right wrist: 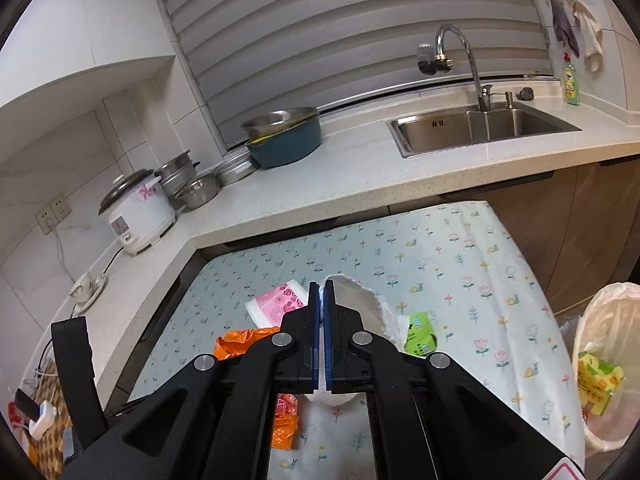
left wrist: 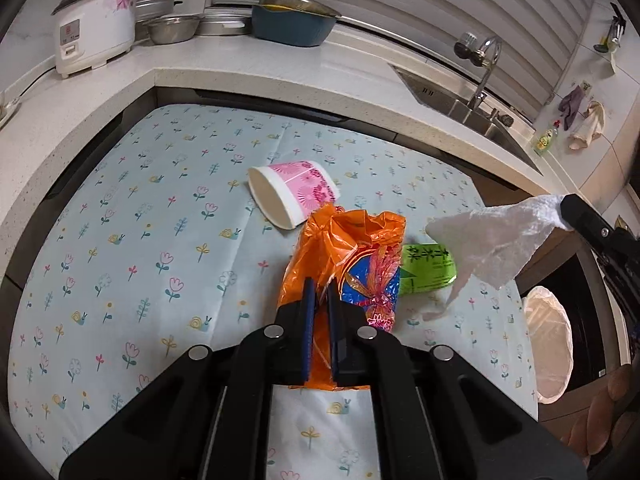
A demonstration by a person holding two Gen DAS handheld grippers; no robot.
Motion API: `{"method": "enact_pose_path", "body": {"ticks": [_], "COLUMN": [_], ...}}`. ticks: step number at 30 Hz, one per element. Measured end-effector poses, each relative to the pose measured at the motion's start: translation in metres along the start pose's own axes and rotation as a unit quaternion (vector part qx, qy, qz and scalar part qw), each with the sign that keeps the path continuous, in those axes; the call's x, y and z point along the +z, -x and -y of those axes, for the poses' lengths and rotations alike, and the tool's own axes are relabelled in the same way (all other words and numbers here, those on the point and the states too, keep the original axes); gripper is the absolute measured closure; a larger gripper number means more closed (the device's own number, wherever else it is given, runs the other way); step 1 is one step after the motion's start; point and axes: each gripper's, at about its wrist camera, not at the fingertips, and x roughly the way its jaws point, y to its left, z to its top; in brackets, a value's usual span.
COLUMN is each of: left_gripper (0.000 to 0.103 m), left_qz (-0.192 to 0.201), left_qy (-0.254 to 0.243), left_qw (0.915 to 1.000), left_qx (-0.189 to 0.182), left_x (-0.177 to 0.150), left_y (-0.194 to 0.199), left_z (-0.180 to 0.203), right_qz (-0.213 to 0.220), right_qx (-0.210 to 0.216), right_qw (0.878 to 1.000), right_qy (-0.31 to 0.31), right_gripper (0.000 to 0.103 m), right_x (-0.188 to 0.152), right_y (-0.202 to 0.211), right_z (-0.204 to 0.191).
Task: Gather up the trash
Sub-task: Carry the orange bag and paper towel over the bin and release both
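My left gripper (left wrist: 320,290) is shut on an orange snack bag (left wrist: 352,256) and holds it over the flower-print table cloth (left wrist: 140,240). My right gripper (right wrist: 321,292) is shut on a white paper towel (right wrist: 376,312), which hangs in the air at the right of the left wrist view (left wrist: 492,240). A pink paper cup (left wrist: 292,192) lies on its side behind the bag. A green wrapper (left wrist: 428,268) lies to the right of the bag. The orange bag also shows in the right wrist view (right wrist: 240,340).
A bin lined with a white bag (right wrist: 608,360) stands at the table's right edge and holds a yellow wrapper (right wrist: 598,384). The counter (right wrist: 340,184) behind carries a rice cooker (right wrist: 138,216), metal bowls, a blue basin (right wrist: 286,140) and a sink (right wrist: 480,128).
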Motion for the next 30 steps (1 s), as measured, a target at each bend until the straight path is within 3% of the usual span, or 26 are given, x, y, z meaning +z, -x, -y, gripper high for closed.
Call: {"method": "enact_pose_path", "body": {"ticks": [15, 30], "left_gripper": [0.097, 0.097], "left_qz": [0.021, 0.004], "left_qy": [-0.082, -0.167], "left_qw": [0.9954, 0.9809], "left_qx": [-0.045, -0.099], "left_x": [-0.008, -0.035], "left_y": [0.026, 0.016], "left_z": [0.109, 0.235], "right_qz": [0.07, 0.095], "right_qx": [-0.059, -0.128], "right_qw": [0.994, 0.98], "right_qy": [-0.056, -0.121], "right_gripper": [0.101, 0.101], "right_x": [0.006, -0.005], "right_y": [0.091, 0.153], "right_z": [0.091, 0.189]}}
